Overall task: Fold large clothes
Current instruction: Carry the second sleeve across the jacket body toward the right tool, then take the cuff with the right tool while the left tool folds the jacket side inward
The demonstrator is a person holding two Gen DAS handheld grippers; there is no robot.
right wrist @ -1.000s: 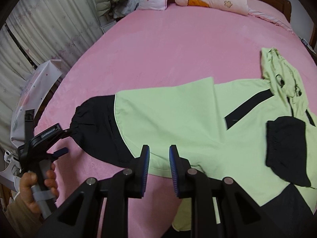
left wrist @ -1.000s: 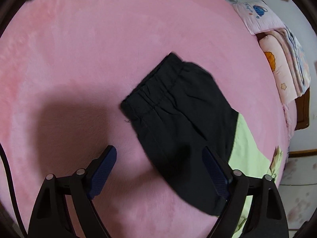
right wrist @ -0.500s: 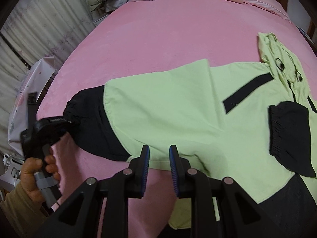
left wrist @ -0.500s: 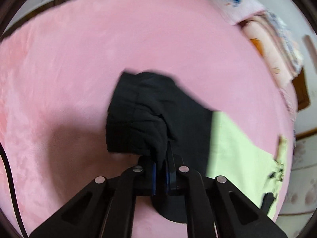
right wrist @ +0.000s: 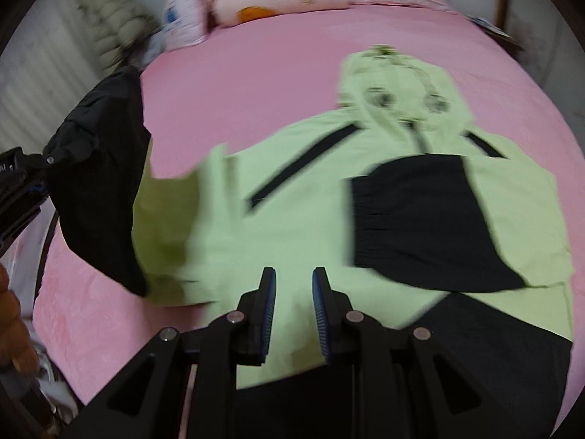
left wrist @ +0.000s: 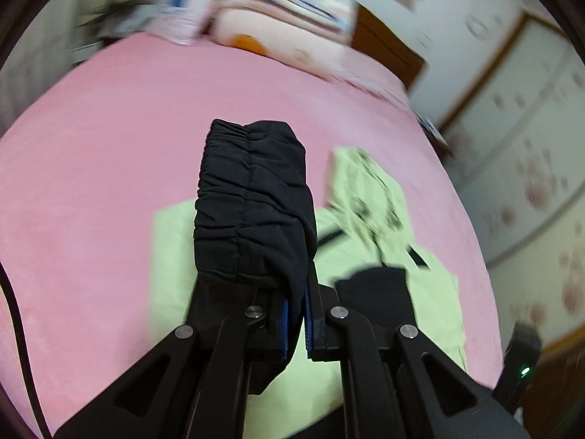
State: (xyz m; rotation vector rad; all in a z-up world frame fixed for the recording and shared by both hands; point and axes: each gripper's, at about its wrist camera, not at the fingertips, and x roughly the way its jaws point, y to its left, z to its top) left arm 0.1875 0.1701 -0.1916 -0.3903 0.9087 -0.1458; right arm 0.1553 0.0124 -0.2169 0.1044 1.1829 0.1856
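While pinched: sleeve (left wrist: 252, 201) between left tongs (left wrist: 296, 314)

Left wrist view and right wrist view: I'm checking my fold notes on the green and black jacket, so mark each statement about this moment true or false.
1. The left hand-held gripper is shut on the black sleeve cuff. True.
2. The right hand-held gripper is clamped on the hood. False: its jaws stand apart with nothing between them, above the jacket body.
3. The other black cuff lies folded onto the jacket's chest. True.
4. The jacket lies on a blue sheet. False: the bedspread is pink.
5. The held sleeve is lifted off the bed. True.
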